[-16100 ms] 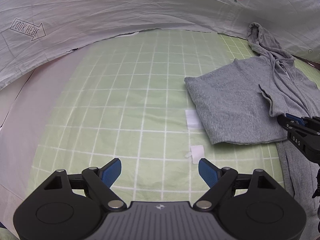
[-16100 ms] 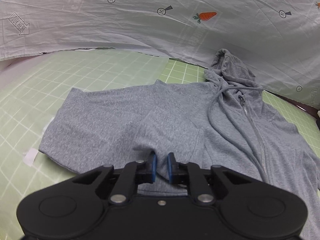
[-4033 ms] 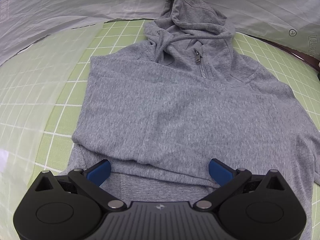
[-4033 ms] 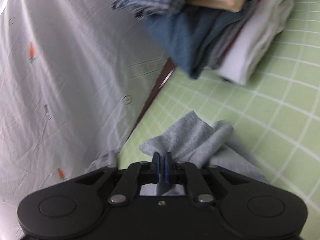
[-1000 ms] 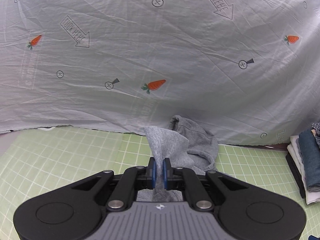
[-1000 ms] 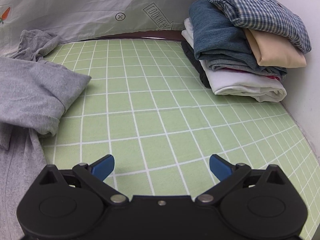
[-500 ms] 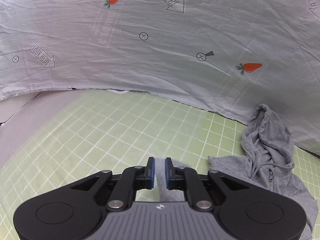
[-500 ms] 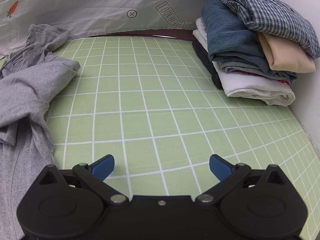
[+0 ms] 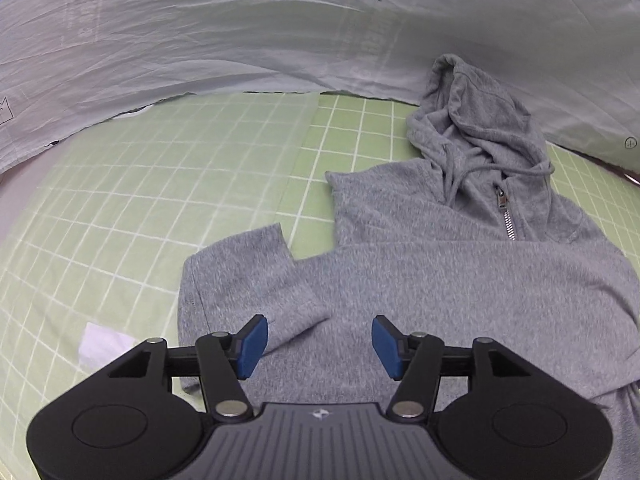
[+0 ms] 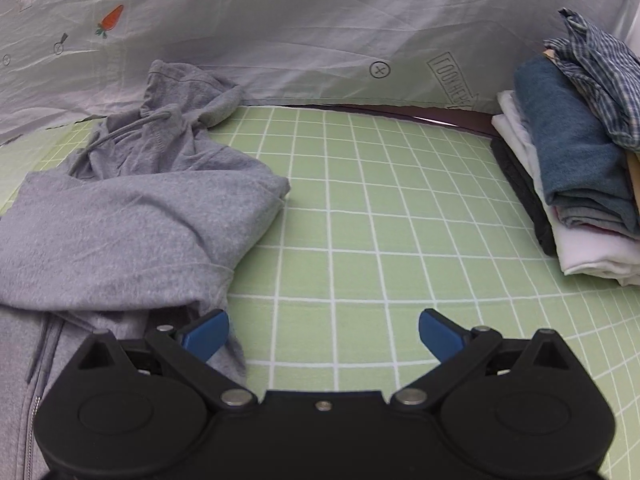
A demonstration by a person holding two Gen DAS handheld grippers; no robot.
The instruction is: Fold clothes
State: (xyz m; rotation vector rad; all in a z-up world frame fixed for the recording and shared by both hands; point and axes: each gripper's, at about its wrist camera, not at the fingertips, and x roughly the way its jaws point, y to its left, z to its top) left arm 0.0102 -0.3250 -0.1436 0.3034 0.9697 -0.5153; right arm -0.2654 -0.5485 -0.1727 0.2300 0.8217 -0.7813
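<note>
Flat on the green gridded cutting mat [image 9: 168, 208] lies the grey zip-up fleece hoodie [image 9: 460, 280], hood at the far side, one sleeve folded across its body; the left gripper [image 9: 318, 340] hovers above that sleeve, jaws opening and gripping nothing; the right gripper [image 10: 324, 334] is spread wide over bare mat just right of the hoodie; a stack of folded clothes [image 10: 576, 184] sits far right.

Hoodie [image 9: 460, 280]: grey heathered knit cloth, matt, metal zip [image 9: 505, 216]. Mat [image 10: 380, 216]: smooth green gridded surface. Backdrop sheet [image 9: 240, 48]: thin creased white cloth.
</note>
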